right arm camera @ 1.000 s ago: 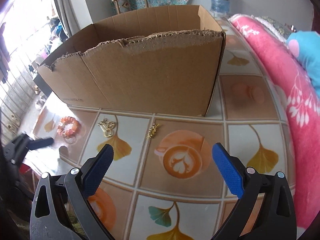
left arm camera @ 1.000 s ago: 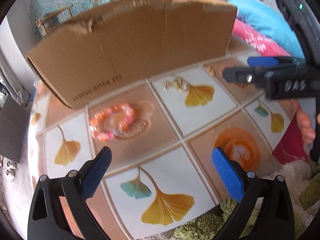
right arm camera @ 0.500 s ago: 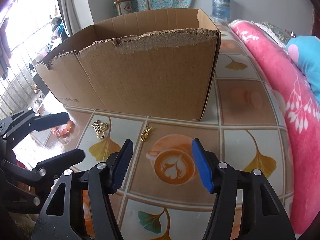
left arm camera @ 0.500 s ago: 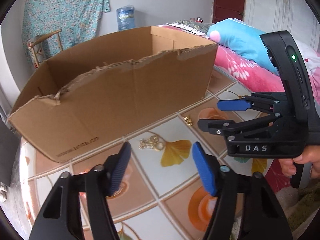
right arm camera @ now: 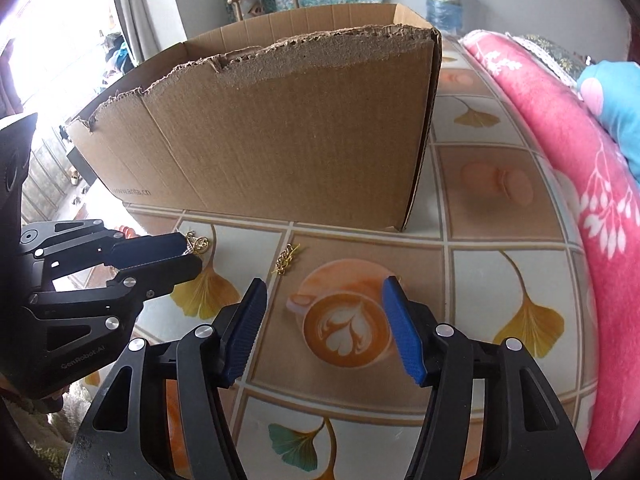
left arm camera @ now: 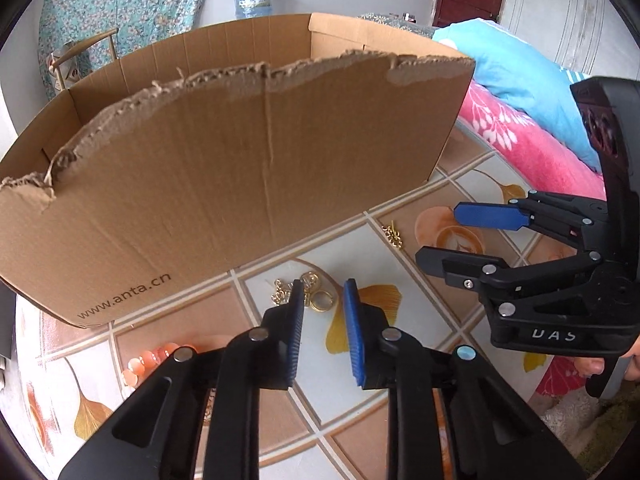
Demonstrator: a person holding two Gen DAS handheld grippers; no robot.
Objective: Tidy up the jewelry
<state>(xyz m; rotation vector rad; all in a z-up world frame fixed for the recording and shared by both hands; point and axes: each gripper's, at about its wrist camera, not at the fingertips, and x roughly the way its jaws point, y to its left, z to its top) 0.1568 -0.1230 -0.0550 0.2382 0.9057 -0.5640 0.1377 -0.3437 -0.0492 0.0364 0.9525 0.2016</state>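
Two claws hang over the tiled worktop (right arm camera: 460, 280) before the cardboard box (left arm camera: 240, 168). Picking up looks to be the step: the left claw (left arm camera: 322, 300) is closing, narrow, gold rings (left arm camera: 320, 300) just beyond its tips, nothing gripped. Next it needs lowering onto them. The right claw (right arm camera: 322, 292) stands half open, empty, a gold chain (right arm camera: 286, 260) ahead to its left.

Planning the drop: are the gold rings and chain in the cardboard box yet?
Out. The gold rings and chain lie on the tablecloth before the cardboard box.
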